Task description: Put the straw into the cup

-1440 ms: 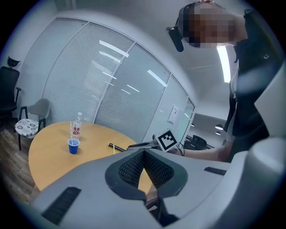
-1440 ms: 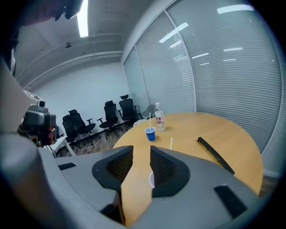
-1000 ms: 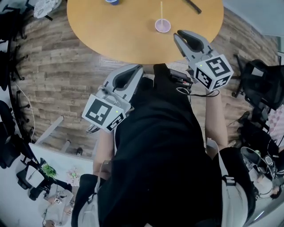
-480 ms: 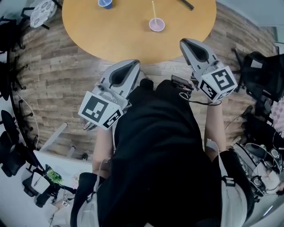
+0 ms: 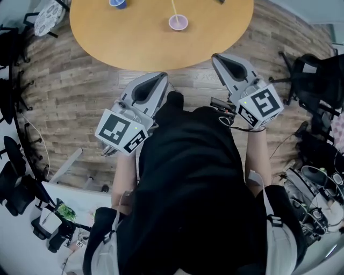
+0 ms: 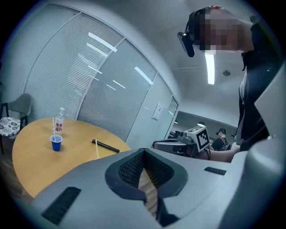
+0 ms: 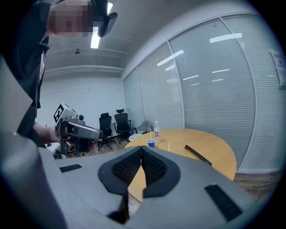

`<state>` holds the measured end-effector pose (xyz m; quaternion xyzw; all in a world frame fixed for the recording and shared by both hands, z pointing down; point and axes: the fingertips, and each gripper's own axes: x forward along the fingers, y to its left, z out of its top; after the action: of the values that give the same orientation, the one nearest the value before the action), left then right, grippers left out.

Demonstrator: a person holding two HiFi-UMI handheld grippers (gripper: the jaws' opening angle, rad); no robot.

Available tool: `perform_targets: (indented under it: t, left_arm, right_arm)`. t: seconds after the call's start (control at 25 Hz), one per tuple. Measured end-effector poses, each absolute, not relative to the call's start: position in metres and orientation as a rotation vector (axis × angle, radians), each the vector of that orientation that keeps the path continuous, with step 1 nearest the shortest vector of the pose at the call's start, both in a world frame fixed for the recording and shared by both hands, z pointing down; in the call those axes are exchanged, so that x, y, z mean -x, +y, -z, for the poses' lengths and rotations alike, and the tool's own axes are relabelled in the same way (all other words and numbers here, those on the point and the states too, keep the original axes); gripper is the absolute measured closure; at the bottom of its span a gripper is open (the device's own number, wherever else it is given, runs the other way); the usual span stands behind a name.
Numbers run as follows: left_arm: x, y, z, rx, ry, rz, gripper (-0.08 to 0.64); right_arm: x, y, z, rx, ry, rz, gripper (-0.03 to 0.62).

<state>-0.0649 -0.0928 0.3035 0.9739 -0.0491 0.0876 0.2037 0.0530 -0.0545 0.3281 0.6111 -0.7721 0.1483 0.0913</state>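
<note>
From the head view, a small lilac cup (image 5: 178, 22) sits on the round wooden table (image 5: 134, 37). A thin pale straw (image 5: 173, 7) rises out of the cup, so the job looks done. A small blue cup (image 5: 115, 3) stands further left. The left gripper (image 5: 160, 79) and right gripper (image 5: 217, 58) are over the plank floor (image 5: 80, 80), well apart from the cup.

In the left gripper view, the left gripper's (image 6: 143, 152) jaws meet at the tip with nothing between them. The straw (image 6: 97, 150) shows beyond them, near a black stick (image 6: 106, 145), the blue cup (image 6: 56, 143) and a clear plastic bottle (image 6: 58, 123).

In the right gripper view, the right gripper's (image 7: 141, 148) jaws have just been closing and now stand together, empty. The straw (image 7: 169, 146) stands on the table (image 7: 214, 152) behind them.

The straw is probably very light, slick and easy to crush. If it needs moving, a gentle pinch at mid-shaft should do. The cup would likely tip at a nudge.
</note>
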Motion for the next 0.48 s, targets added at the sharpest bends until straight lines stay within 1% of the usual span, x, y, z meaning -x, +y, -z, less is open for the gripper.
perform_targets:
  t: [0.32, 0.48]
  left_arm:
    - [0.013, -0.001, -0.296, -2.762, 0.088, -0.279, 0.548]
    - [-0.01, 0.068, -0.295, -2.77, 0.208, -0.292, 0.548]
  right_arm:
    - [-0.072, 0.05, -0.323, -1.87, -2.249, -0.448, 0.572]
    - [-0.087, 0.122, -0.323, -1.953, -2.202, -0.457, 0.572]
